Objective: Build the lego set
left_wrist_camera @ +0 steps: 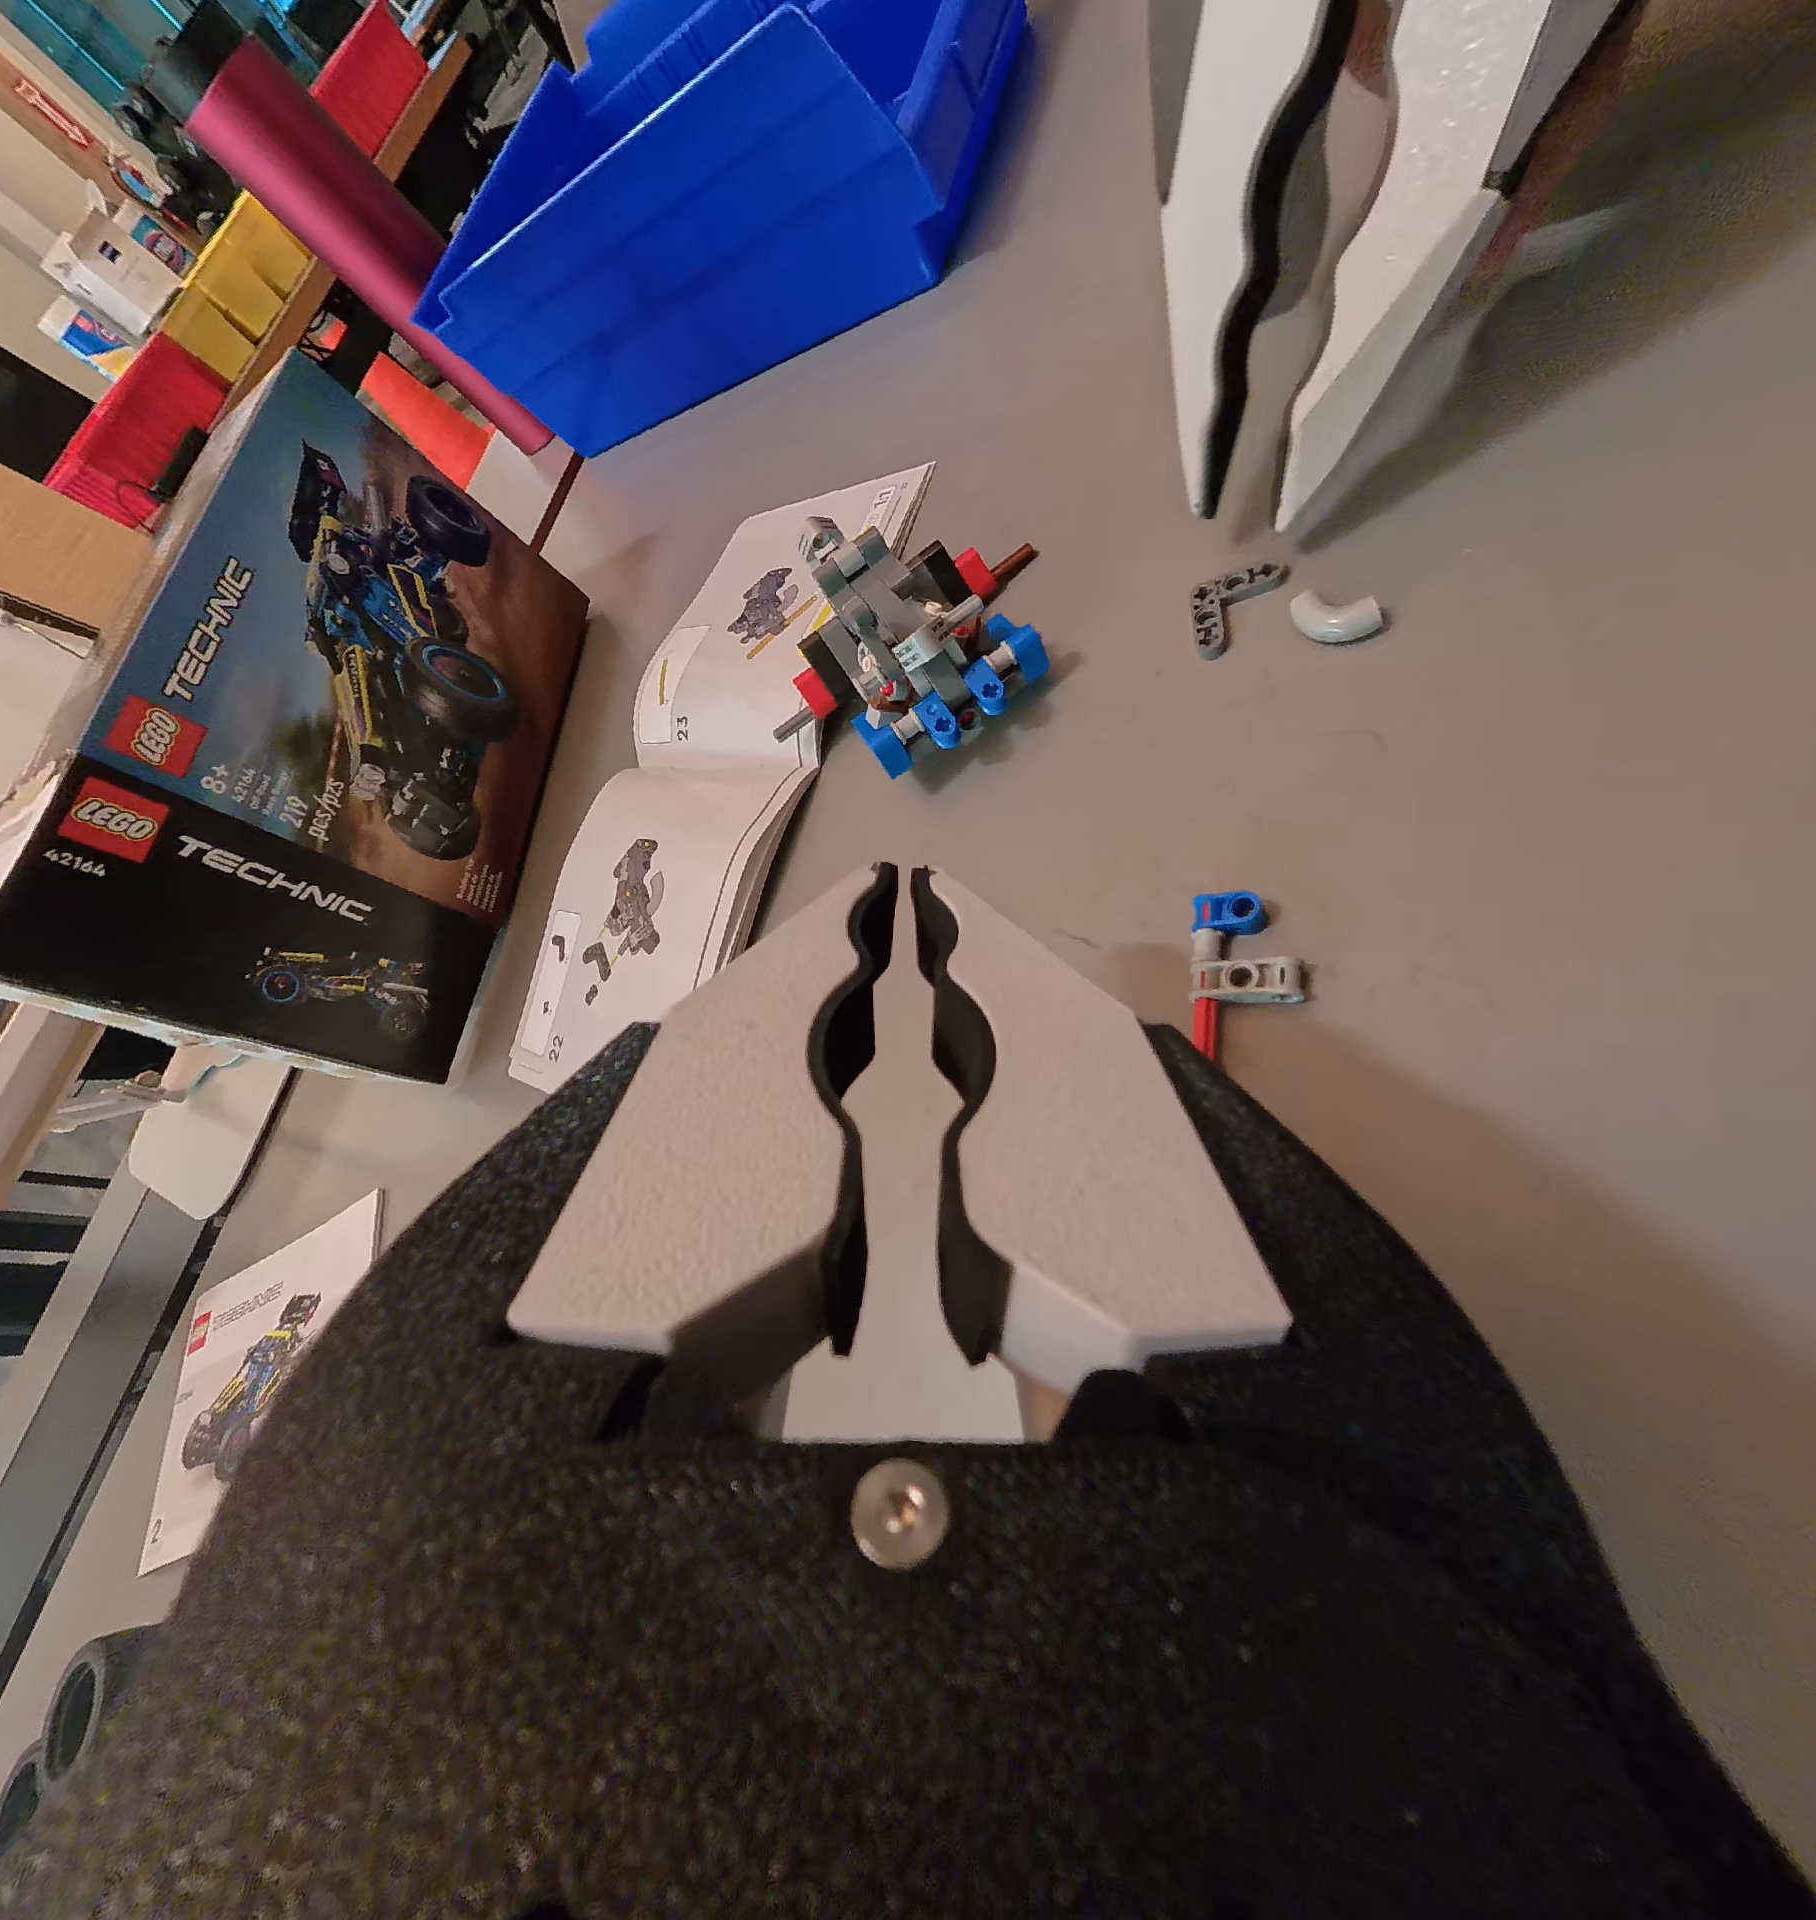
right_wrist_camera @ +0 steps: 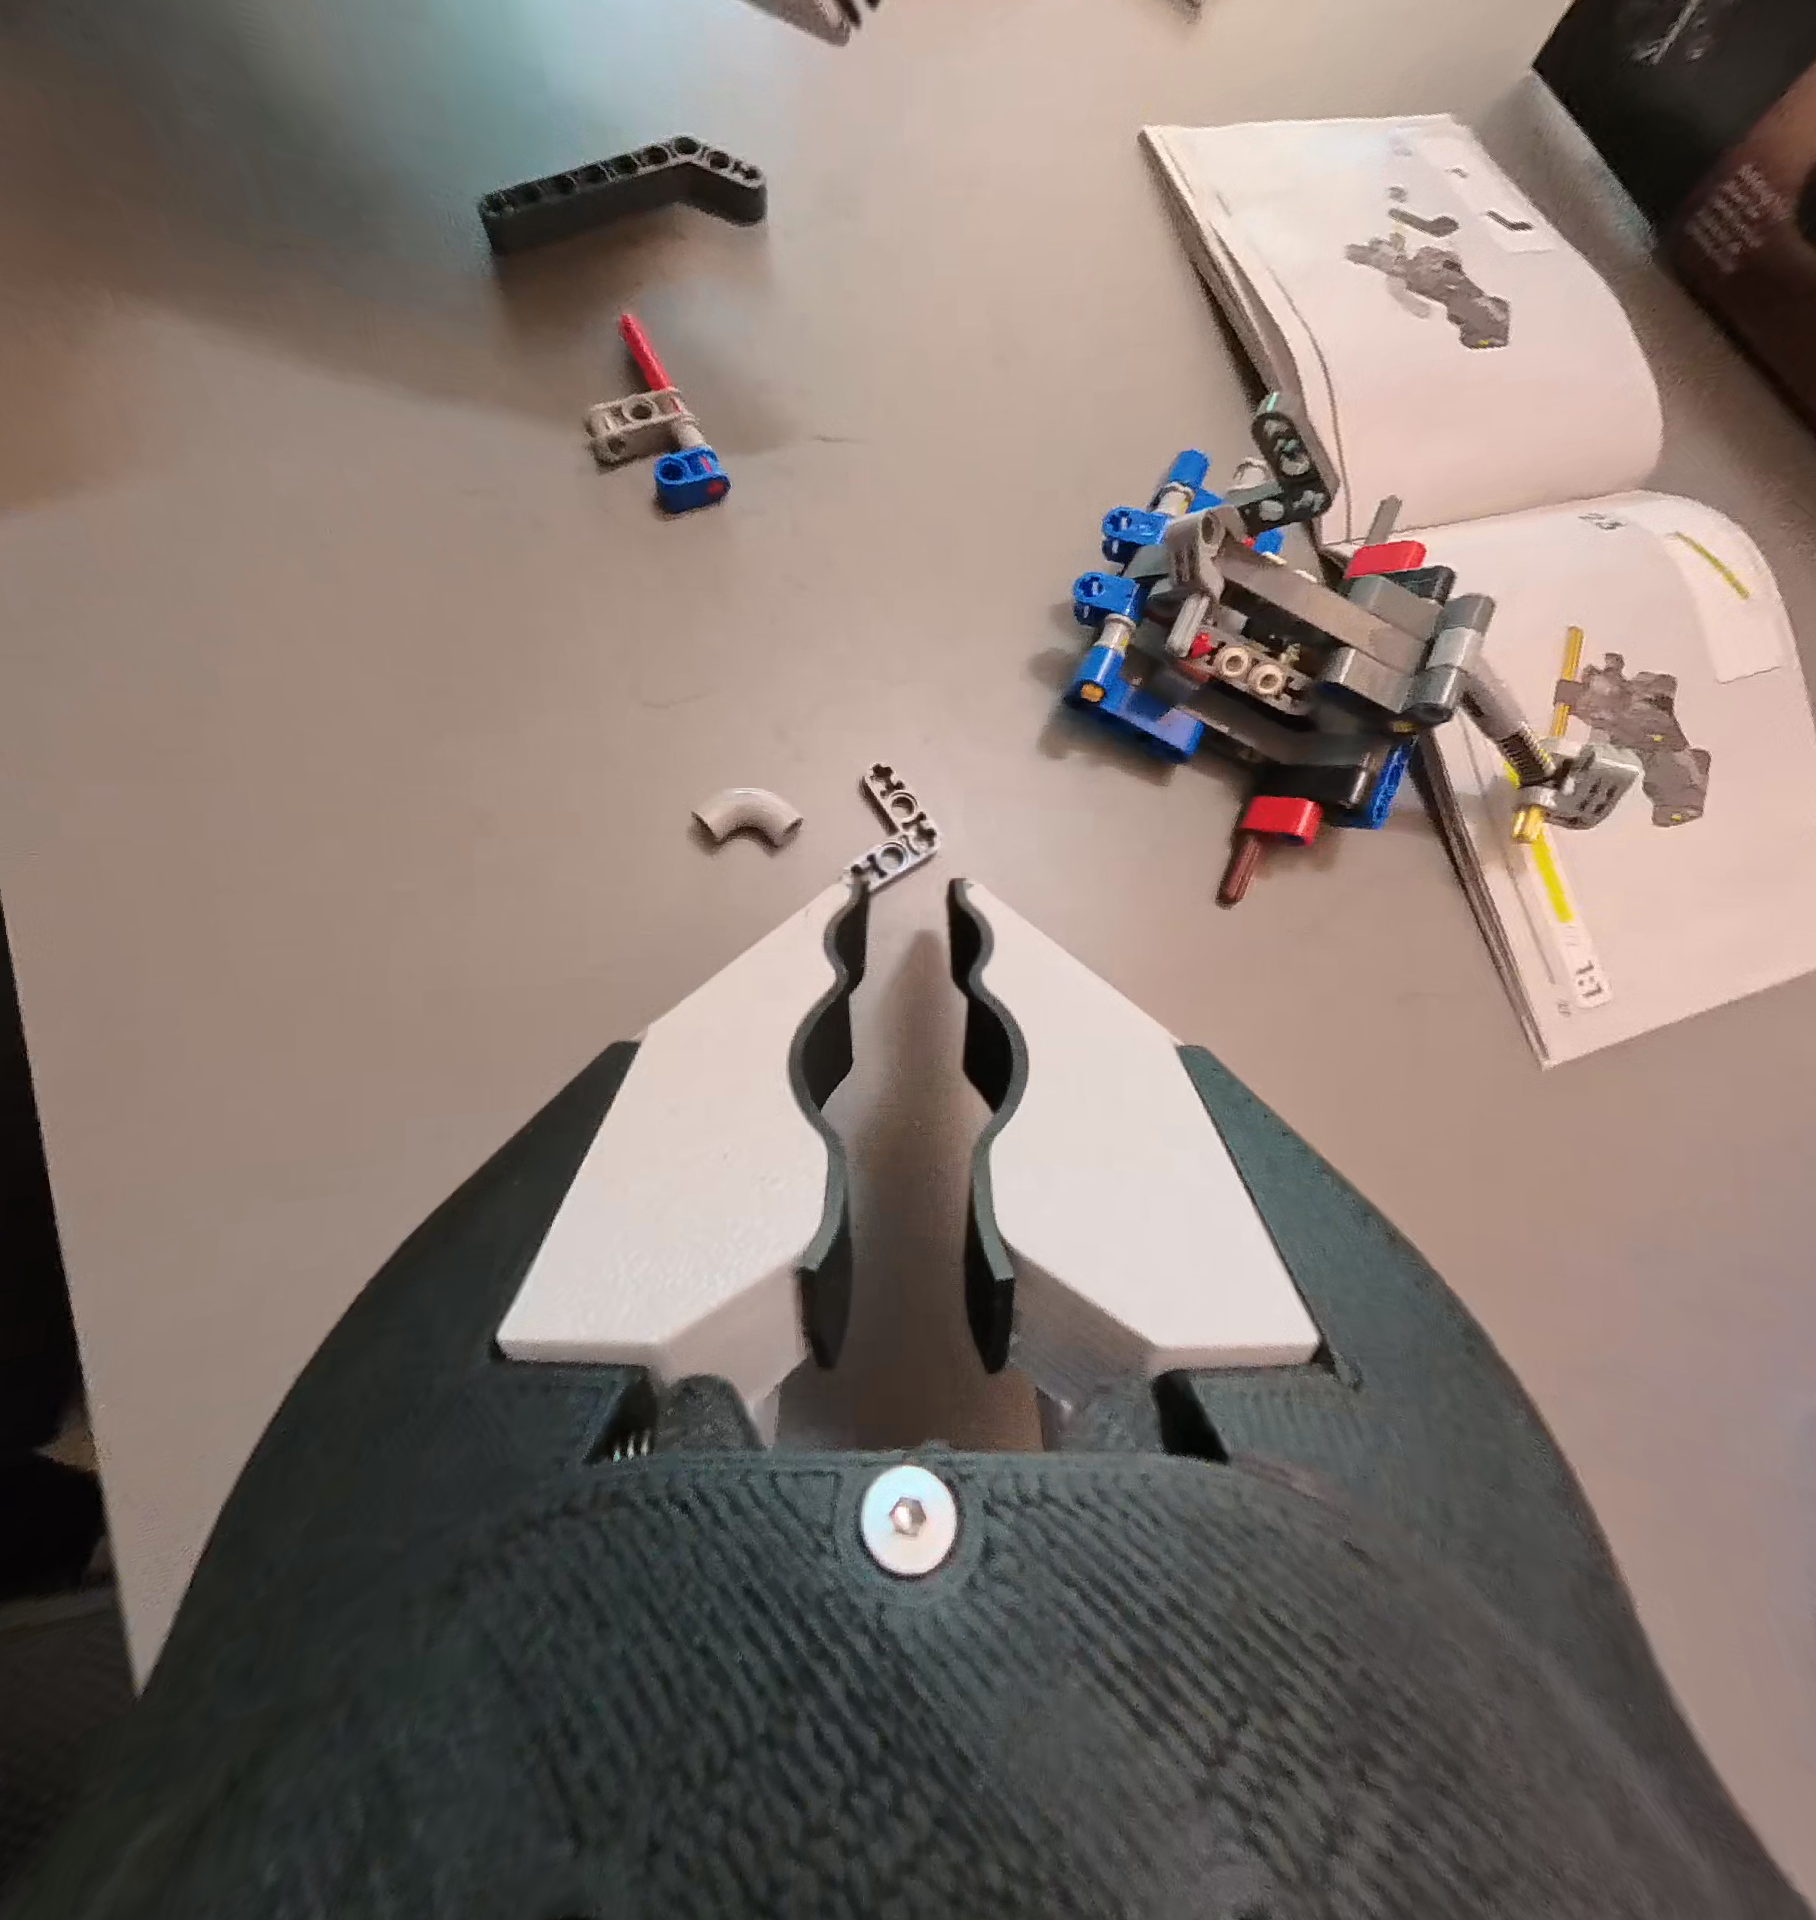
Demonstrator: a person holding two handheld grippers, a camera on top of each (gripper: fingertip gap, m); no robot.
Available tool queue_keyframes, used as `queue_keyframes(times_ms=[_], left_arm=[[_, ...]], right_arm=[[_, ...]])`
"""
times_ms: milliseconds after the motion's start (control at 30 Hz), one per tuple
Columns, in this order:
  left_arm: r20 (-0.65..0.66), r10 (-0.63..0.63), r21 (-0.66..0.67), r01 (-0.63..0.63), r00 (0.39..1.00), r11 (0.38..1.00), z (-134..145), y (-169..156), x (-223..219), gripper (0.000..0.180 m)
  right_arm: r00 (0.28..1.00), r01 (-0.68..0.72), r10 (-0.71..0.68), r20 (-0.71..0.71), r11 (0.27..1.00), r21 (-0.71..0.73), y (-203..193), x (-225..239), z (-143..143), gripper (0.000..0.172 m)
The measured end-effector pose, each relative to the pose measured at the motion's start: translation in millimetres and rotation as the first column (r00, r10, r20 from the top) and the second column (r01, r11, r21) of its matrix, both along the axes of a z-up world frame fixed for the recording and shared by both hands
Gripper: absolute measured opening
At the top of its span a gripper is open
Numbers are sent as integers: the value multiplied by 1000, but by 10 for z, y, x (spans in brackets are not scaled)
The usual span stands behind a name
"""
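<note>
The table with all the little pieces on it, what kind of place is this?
It looks like a hobby or workshop table for toy building: a half-built brick model by an open instruction booklet, the set's box, and blue storage bins. Both grippers are empty.

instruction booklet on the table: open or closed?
Open. The instruction booklet lies spread flat on the table, two pages facing up, brick assembly overlapping it.

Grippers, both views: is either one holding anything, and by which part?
Nothing is held. The left gripper has a narrow bare gap. The right gripper is open, its fingertip just short of the grey L-shaped liftarm on the table.
</note>
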State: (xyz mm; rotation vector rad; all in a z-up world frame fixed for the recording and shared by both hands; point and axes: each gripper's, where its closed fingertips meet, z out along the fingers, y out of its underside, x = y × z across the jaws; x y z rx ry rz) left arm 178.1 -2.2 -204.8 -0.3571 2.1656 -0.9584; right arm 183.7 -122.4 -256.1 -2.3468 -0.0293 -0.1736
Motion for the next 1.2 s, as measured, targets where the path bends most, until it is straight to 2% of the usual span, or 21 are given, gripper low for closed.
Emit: queue_keyframes(times_ms=[33, 100, 267, 333, 400, 500, 733, 867, 967, 1033, 1100, 1200], left_arm=[[-1, -2, 0, 2, 1000, 1000, -4, -6, -2, 0], [-3, -7, 5, 7, 1000, 1000, -18, -22, -10, 0], [-9, -25, 9, 25, 1000, 1000, -33, -73, -32, 0], [-13, -33, 11, 33, 999, 999, -48, -88, -38, 0], [-17, -39, 11, 39, 999, 999, -63, -103, -43, 0], [-23, -51, 10, 51, 998, 999, -83, -137, -53, 0], [-32, -84, 9, 84, 996, 996, -116, -279, -82, 0], [-56, -45, -19, 44, 997, 999, -111, -379, -38, 0], [-135, 25, -155, -46, 991, 987, -21, -469, 51, 5], [-225, 27, -301, -96, 974, 949, 66, -561, 93, 11], [-319, -25, -460, -131, 947, 878, 174, -678, 110, 19], [-398, -125, -622, -168, 909, 764, 327, -806, 126, 21]], right_arm=[[1000, -24, 24, 1, 1000, -13, 11, 8, -16, 18], [998, -58, 58, -18, 998, -32, 50, 35, -49, 28], [985, -150, 143, -92, 986, -66, 113, -4, -110, 27], [982, -157, 150, -115, 986, -55, 134, -23, -110, 26], [981, -156, 150, -123, 987, -42, 135, -40, -112, 16], [990, -113, 111, -88, 993, -21, 136, -9, -110, 5], [1000, -16, 16, -15, 1000, -15, 112, 59, -94, 4], [993, 116, -120, 21, 984, 134, 171, 198, 102, 4], [962, 228, -264, 63, 913, 338, 232, 315, 408, 4], [926, 287, -368, 88, 834, 471, 234, 354, 626, 4], [898, 298, -426, 111, 774, 558, 235, 322, 768, 3], [874, 265, -454, 172, 744, 613, 251, 252, 867, 3]])
